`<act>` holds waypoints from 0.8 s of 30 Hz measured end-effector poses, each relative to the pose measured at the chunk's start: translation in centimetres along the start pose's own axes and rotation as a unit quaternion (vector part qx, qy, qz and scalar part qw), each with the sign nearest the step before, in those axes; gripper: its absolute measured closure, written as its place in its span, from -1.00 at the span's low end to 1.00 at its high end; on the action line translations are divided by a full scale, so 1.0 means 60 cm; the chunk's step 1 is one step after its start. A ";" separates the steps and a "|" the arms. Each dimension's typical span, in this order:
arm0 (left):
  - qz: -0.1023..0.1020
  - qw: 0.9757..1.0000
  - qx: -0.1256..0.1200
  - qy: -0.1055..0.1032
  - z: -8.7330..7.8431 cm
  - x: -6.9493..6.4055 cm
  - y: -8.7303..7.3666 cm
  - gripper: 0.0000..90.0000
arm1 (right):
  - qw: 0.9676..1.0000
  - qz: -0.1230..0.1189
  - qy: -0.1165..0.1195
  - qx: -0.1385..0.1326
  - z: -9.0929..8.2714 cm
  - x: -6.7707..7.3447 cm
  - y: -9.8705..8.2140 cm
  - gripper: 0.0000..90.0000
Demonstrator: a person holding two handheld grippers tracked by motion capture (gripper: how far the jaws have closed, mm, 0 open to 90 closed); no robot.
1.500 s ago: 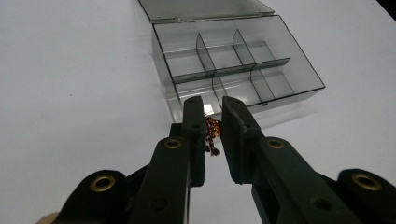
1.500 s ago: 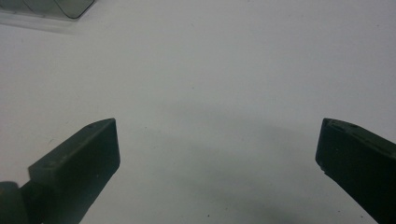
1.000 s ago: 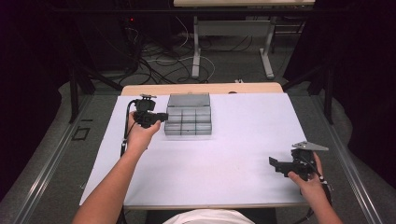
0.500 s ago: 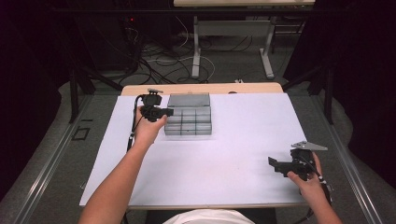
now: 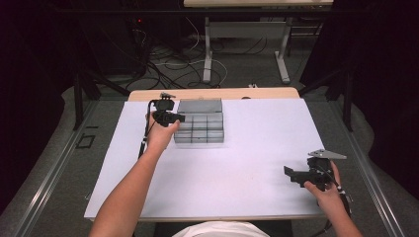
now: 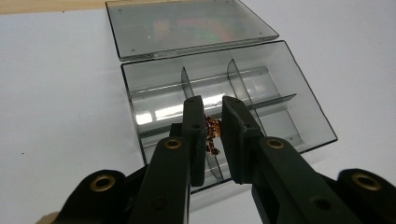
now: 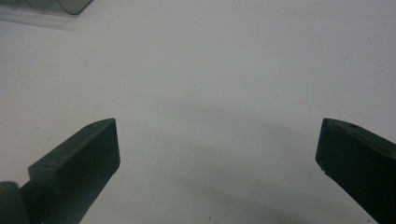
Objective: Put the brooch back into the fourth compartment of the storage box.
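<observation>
White tabletop [image 5: 247, 163]: left hand-held gripper [image 6: 214, 122], arm outstretched, pinches a small reddish-gold piece [image 6: 213, 133] over the compartment box [image 6: 280, 84].

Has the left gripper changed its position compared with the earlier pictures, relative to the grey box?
Yes. In the high view the left gripper has shifted right and toward the table's far edge, so it now overlaps the left edge of the compartment box instead of standing beside it.

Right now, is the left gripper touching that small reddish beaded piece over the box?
Touching. In the left gripper view, the left gripper pinches the reddish beaded piece between both jaws, above the open divided box.
</observation>
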State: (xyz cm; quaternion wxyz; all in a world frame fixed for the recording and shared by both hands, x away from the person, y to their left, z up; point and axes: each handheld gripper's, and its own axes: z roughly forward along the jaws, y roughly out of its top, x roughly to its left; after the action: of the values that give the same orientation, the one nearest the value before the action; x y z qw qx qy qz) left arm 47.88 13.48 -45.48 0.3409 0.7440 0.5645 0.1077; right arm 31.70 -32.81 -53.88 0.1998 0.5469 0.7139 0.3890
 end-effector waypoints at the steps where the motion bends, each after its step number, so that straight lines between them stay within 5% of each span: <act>1: -0.002 1.000 0.002 0.003 0.005 0.002 0.001 0.79 | 1.000 -0.001 0.000 0.001 0.000 0.000 0.000 -1.00; 24: -0.009 1.000 0.028 0.008 0.043 0.009 -0.014 0.79 | 1.000 -0.005 0.002 0.005 0.002 -0.001 -0.002 -1.00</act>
State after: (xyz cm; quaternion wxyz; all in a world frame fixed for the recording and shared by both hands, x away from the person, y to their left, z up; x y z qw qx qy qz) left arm 48.86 13.10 -48.04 0.3158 0.7475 0.5765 0.0950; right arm 31.74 -32.83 -54.03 0.1974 0.5434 0.7191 0.3855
